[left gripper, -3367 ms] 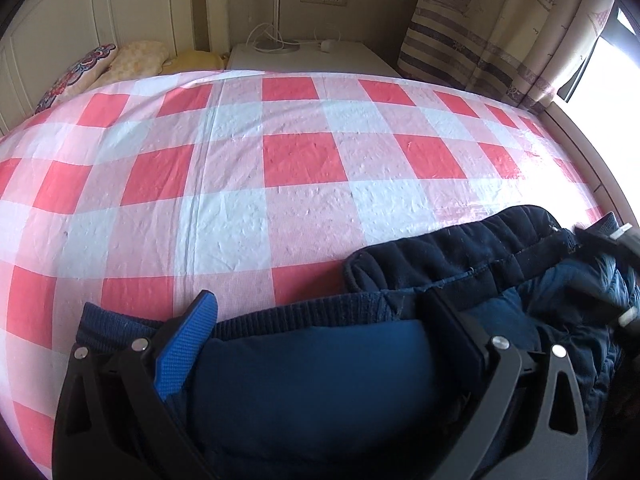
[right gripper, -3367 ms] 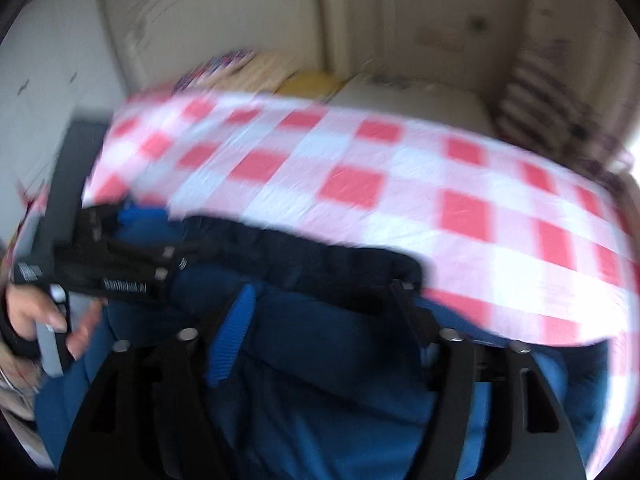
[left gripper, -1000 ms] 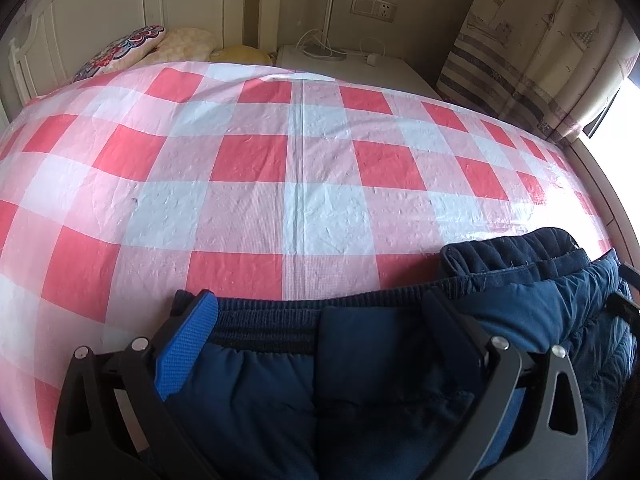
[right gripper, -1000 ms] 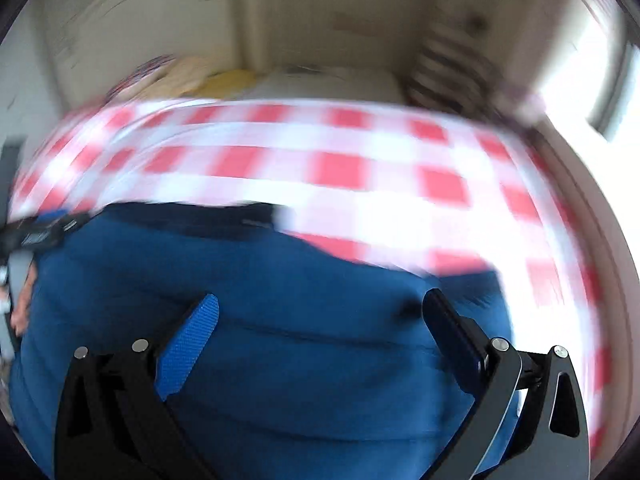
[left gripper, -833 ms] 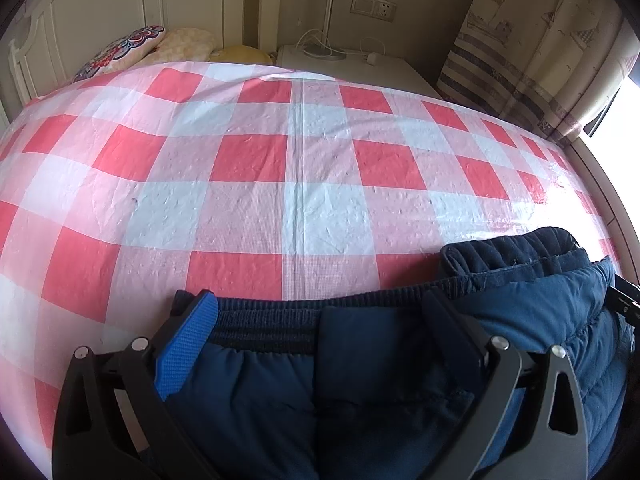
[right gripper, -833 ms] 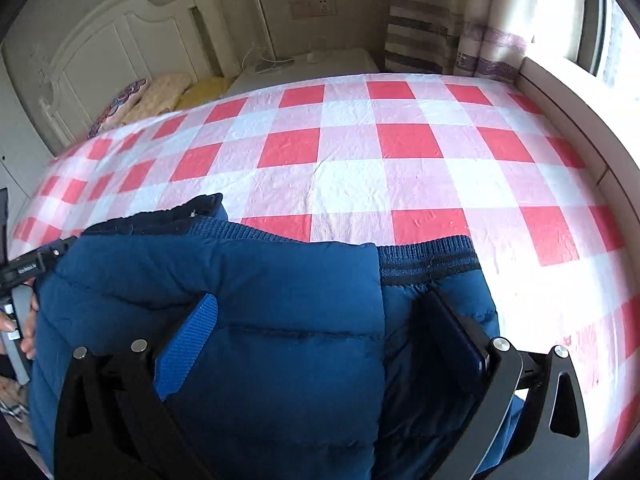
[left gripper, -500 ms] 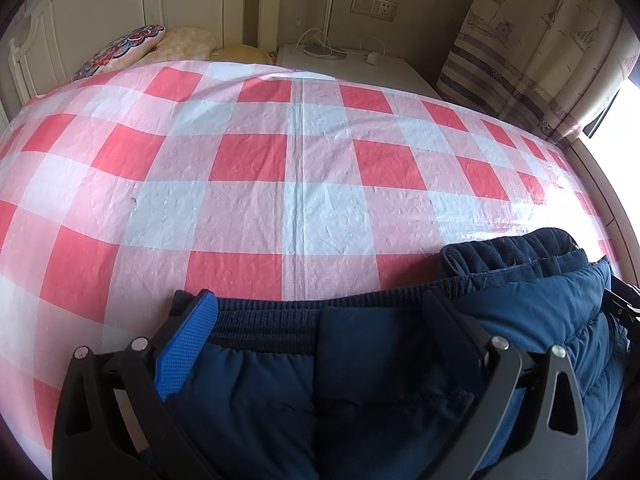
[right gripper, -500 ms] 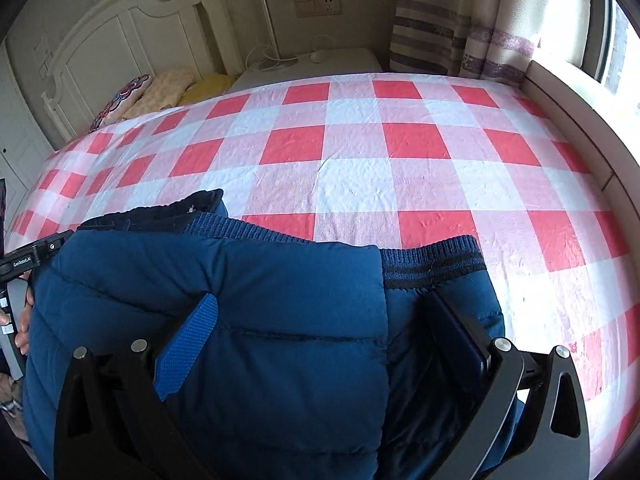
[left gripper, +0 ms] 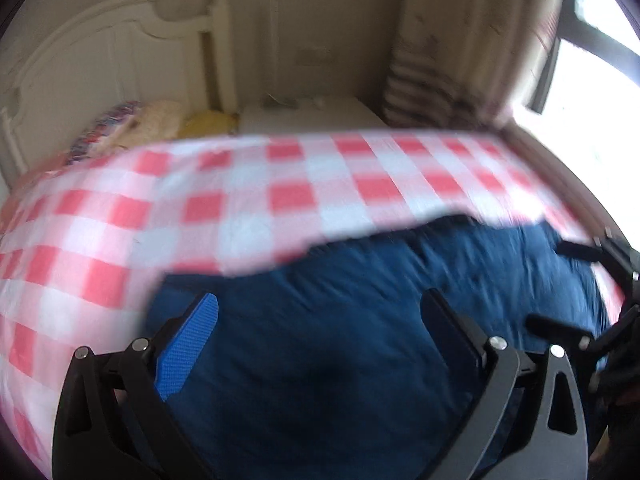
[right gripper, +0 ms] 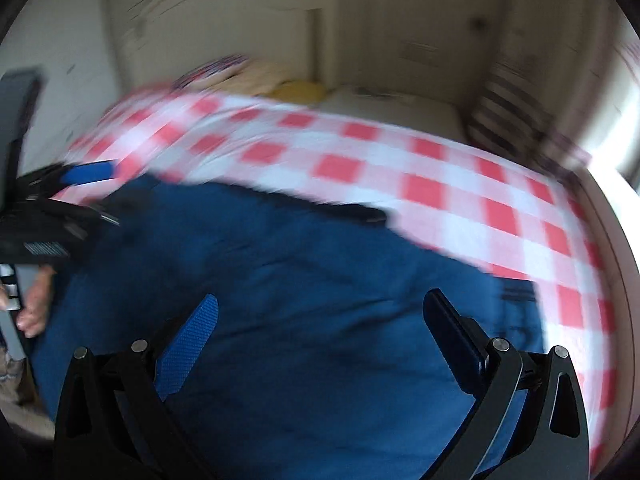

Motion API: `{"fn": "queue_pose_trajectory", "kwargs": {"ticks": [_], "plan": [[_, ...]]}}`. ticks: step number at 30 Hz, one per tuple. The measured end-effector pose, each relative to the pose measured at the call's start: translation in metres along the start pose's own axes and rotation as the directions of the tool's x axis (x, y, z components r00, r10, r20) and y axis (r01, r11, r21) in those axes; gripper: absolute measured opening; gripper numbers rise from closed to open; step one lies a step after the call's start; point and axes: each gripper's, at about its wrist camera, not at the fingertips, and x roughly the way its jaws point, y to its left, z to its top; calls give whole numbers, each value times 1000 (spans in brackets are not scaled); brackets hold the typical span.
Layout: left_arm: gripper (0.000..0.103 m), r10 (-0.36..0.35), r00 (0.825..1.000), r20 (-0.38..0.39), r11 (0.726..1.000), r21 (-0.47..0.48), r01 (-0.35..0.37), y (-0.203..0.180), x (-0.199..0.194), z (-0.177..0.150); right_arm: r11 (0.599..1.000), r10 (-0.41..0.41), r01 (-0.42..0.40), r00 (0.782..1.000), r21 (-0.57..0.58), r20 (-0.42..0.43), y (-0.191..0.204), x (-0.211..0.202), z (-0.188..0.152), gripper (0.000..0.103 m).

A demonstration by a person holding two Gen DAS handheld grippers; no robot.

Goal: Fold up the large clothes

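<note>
1. Behind the bed we see a white headboard [left gripper: 100, 64], pillows [left gripper: 132, 124] at its foot, a white bedside cabinet [left gripper: 308, 114] and a striped curtain [left gripper: 424, 100]; both views are motion-blurred.
2. We see a red-and-white checked sheet [left gripper: 248, 200] covering the bed.
3. We find the dark blue padded jacket [left gripper: 360, 320] lying on the near part of that sheet, filling the lower half of both views.
4. Our left gripper [left gripper: 320, 312] has its 2 fingers spread wide above the jacket, grasping nothing.
5. Our right gripper [right gripper: 320, 312] is likewise released, fingers apart over the blue fabric.
6. In the right wrist view we see a hand [right gripper: 34, 304] at the left edge, beside the jacket.
</note>
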Motion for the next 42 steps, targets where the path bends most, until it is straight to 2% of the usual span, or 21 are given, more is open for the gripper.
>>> {"fn": "queue_pose_trajectory", "kwargs": {"ticks": [3,7,13,15,17,20,23,27,31,35,38,41,42], "plan": [[101,43,993,-112,998,50,-38,-17,38,-26,997,15,-22,995,-68,-101,23,30,-16,99],[101,26,995,-94,999,27,-23,-15,42,-26,997,72,-74,992,-15,-102,10,37,-14,99],[101,14,996,-91,1000,16,-12,-12,44,-26,996,93,-93,991,3,-94,6,38,-17,99],[101,26,996,-86,1000,6,-25,-6,37,-24,998,62,-63,994,-10,-87,8,31,-17,98],[101,67,996,-54,998,-2,-67,4,20,-27,999,21,-23,998,-27,-65,5,16,-24,98],[101,119,992,-32,993,-12,-120,24,-2,-40,999,-31,33,998,34,-48,-24,-5,-39,98],[101,148,988,-54,987,-54,-151,53,-14,-60,988,-75,82,996,128,-55,-66,-21,-67,98],[101,93,995,-35,984,-147,-97,79,-17,-74,972,13,-14,1000,236,6,-98,-23,-94,98],[101,102,994,-48,986,-128,-108,75,-6,-71,976,14,-17,1000,215,15,-98,-13,-91,99],[101,57,997,-48,985,-162,-64,82,-4,-71,973,37,-42,999,229,25,-99,-11,-91,99],[101,78,996,-46,984,-155,-84,80,-5,-70,973,32,-38,999,228,28,-97,-14,-92,99],[100,158,987,-8,981,-111,-158,65,-23,-68,981,-68,60,997,185,36,-83,-30,-88,98],[100,132,991,21,987,-96,-130,56,-35,-67,984,-74,64,996,163,54,-76,-37,-87,98]]}}
